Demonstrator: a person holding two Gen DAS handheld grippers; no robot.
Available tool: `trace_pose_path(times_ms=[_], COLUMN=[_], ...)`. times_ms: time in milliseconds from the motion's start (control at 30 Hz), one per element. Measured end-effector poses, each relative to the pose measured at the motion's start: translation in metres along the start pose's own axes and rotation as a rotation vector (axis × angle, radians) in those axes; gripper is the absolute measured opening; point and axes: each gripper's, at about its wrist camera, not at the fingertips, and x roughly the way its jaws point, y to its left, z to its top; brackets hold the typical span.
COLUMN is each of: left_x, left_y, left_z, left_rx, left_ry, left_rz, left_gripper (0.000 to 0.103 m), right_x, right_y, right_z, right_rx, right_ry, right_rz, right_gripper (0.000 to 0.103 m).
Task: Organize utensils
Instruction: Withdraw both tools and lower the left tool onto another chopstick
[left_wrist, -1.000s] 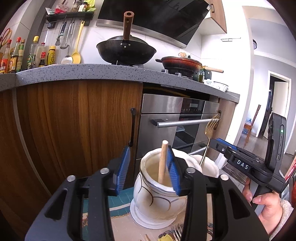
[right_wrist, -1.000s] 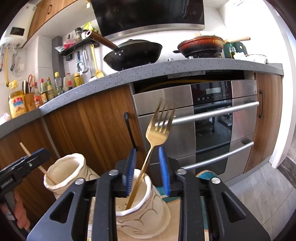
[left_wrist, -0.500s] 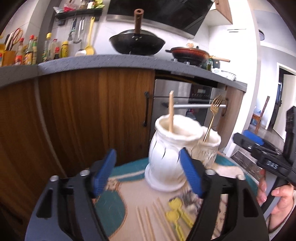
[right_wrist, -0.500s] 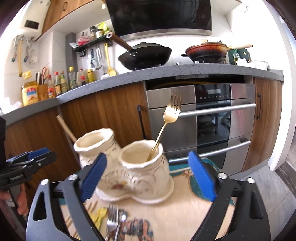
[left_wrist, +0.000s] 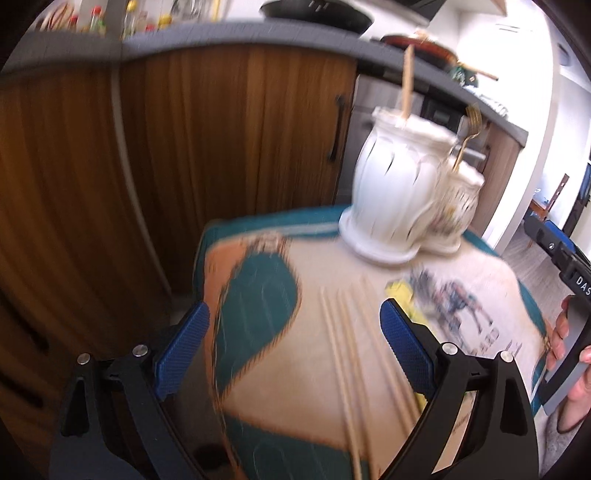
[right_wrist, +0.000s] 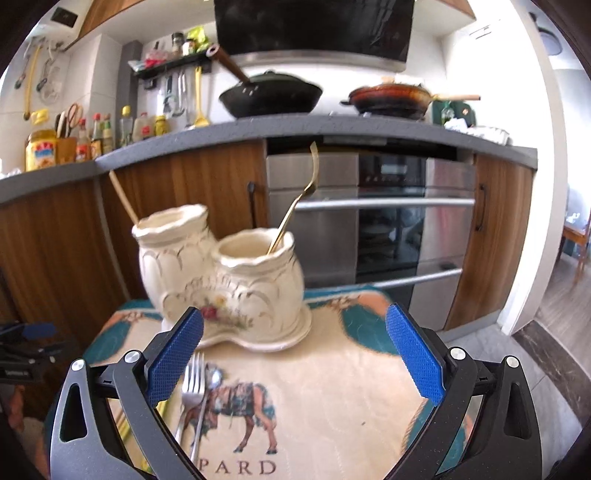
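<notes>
Spreading across the low table, a printed cloth (right_wrist: 332, 398) in beige and teal with a horse motif carries everything else. At its far edge, before the wood-fronted kitchen cabinets (right_wrist: 207, 192) and the steel oven (right_wrist: 369, 221), stands a cream ceramic double utensil holder (right_wrist: 221, 280) — two joined jars on one shared base. The taller jar (left_wrist: 395, 177) holds a single wooden chopstick (left_wrist: 407, 85), leaning; the shorter jar (right_wrist: 258, 280) holds a gold fork (right_wrist: 299, 195), seen edge-on. The left gripper (left_wrist: 295, 354) hovers with its blue-padded fingers spread wide and holding nothing, above several loose wooden chopsticks (left_wrist: 347, 373) lying on the cloth; that view is motion-blurred. The right gripper (right_wrist: 295, 350) is likewise spread wide and empty — just beside its left finger lie a silver fork (right_wrist: 192, 391) and a silver spoon (right_wrist: 210, 384), close together, with something yellow (right_wrist: 162, 410) partly hidden beside them.
</notes>
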Motion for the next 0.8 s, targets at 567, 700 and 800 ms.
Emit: trace_pose_path(times_ms=[567,700,800], left_x=[0.008,0.009,0.011], left_y=[-0.026,-0.035,-0.038], left_z=[-0.034,-0.038,-0.039], left_rx=[0.176,0.226,0.229], left_ry=[0.225,0.258,0.28], left_rz=[0.06,0.069,0.049], left_gripper=[0.068,0.058,0.048], right_x=[0.02,0.021,0.02], right_y=[0.011,0.007,0.007], right_z=[-0.015,-0.013,-0.012], right_rx=[-0.036,-0.022,-0.02], right_ry=[0.176,0.178,0.175], right_rz=[0.068,0.074,0.079], right_gripper=[0.098,0.098,0.098])
